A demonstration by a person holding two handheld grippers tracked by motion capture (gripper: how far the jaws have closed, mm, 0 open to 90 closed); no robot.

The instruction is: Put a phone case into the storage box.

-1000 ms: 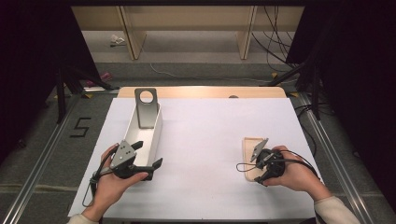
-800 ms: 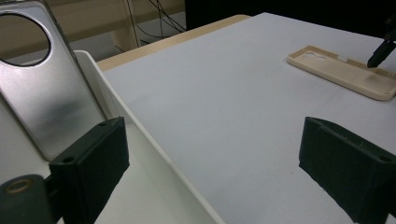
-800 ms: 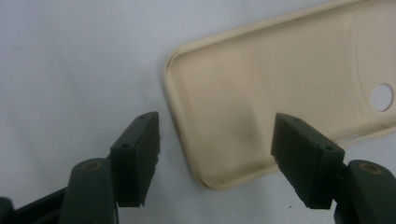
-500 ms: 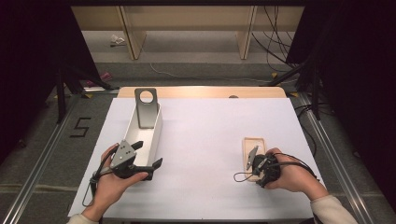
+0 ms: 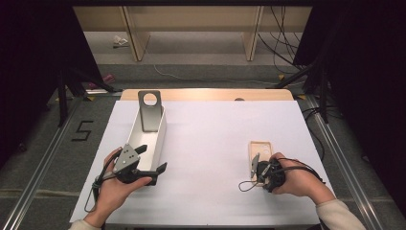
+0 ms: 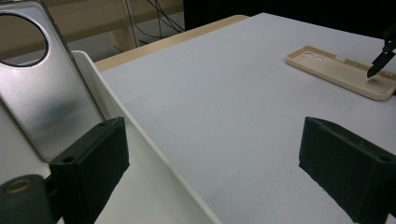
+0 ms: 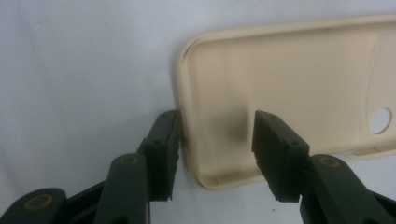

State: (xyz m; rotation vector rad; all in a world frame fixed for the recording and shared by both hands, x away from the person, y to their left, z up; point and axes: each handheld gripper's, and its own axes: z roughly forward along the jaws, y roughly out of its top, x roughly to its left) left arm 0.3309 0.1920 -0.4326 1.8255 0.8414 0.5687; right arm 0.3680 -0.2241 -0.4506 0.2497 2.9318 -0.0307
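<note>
I'm closing my right tool (image 7: 212, 140) on the beige phone case (image 7: 299, 88) lying near-right on the desk (image 5: 210, 139); its jaws straddle the near rim, half-open, not yet pinching. Next: squeeze, then lift.

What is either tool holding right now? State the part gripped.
Nothing yet. The right tool has been closing astride the beige phone case's end wall; the left tool is open, empty.

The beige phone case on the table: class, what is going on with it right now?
A person works the right hand-held gripper at the short end wall of the beige phone case, one jaw outside and one inside; its jaws have just been closing, not yet pinching. The left hand-held gripper, open, waits by the white tray holding a silver phone shell.
</note>
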